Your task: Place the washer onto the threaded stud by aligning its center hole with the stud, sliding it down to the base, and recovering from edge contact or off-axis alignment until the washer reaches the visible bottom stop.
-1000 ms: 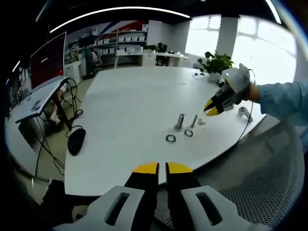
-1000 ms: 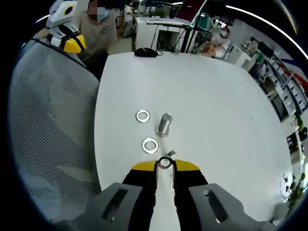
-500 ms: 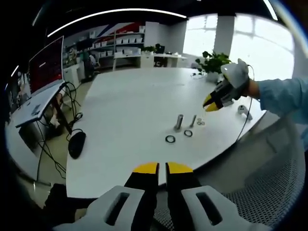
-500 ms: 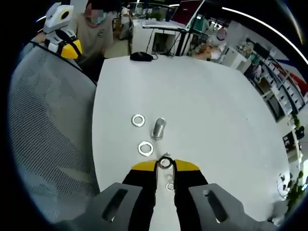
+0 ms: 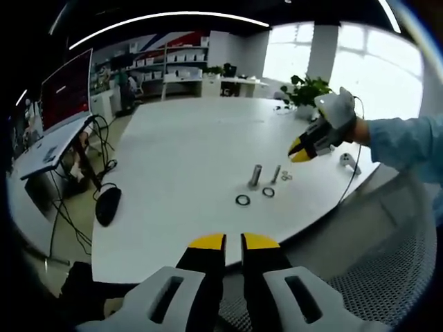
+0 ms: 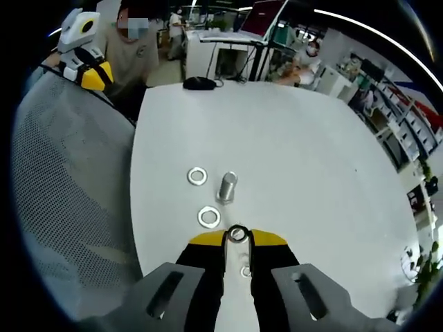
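Large white table [image 5: 187,152] seen at centre of left gripper view, rounded edge toward bottom. Red monitor [image 5: 68,88] set on side desk [image 5: 48,145] at upper left, cables hung beneath, black mouse [image 5: 109,204] laid near table's left edge. White shelving [image 5: 169,57] ranged along far wall, top centre. Bright windows [image 5: 360,62] at upper right, potted plant [image 5: 308,90] placed before them. Curved ceiling light strip [image 5: 166,15] across top. Grey mesh chair back [image 6: 66,200] at left of right gripper view.
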